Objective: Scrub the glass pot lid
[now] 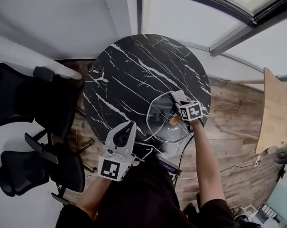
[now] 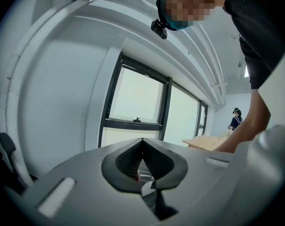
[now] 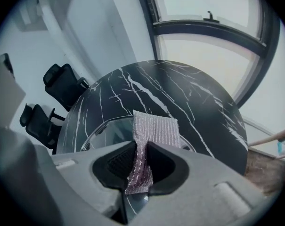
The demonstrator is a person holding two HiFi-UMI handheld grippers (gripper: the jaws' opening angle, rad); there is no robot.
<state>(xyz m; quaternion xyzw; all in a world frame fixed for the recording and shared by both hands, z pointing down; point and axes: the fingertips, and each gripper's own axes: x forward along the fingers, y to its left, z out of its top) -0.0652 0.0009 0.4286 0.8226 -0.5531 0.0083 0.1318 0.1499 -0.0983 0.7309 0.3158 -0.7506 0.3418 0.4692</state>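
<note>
On black marble bench (image 1: pixel 134 75): 1 glass pot lid (image 1: pixel 163 123), 1 mesh scrubber (image 3: pixel 154 126), 2 grippers.
R gripper (image 3: pixel 141 149) fingers pinch scrubber over lid at bench's near edge; L gripper (image 1: pixel 128 127) fingers closed, empty, beside lid. Only head view shows lid's brown knob (image 1: pixel 174 119).

The glass lid (image 3: pixel 111 131) was mostly hidden behind the right gripper (image 3: pixel 141 147), only its far rim shown. The scrub pad (image 3: pixel 154 126) had its lower end swallowed between the jaws. Past the left gripper (image 2: pixel 142 159), a person (image 2: pixel 235 119) was too tiny to be made out.
</note>
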